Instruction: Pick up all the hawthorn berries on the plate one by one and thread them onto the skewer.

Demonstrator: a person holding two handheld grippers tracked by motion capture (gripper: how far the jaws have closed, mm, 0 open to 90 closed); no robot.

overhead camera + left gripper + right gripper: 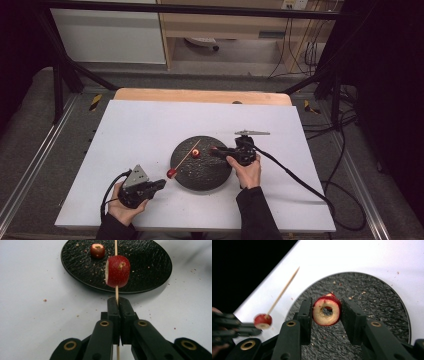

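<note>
Holding red cored fruit piece (327, 311) in right gripper (326, 315) fingers.

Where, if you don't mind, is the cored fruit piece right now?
In the right gripper view, the cored fruit piece sits clamped in the right gripper, above the black plate.

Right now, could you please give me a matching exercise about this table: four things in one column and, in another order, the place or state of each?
Things:
1. wooden skewer
2. cored fruit ring
3. black plate
4. loose fruit piece

Places or states:
A. lies on the white table, strewn with crumbs
B. rests on the plate, held by nothing
C. clamped in the shut left hand-held gripper, with a speared fruit piece on it
D. gripped by the right hand-held gripper over the plate

Right pairs: 1-C, 2-D, 3-A, 4-B
</note>
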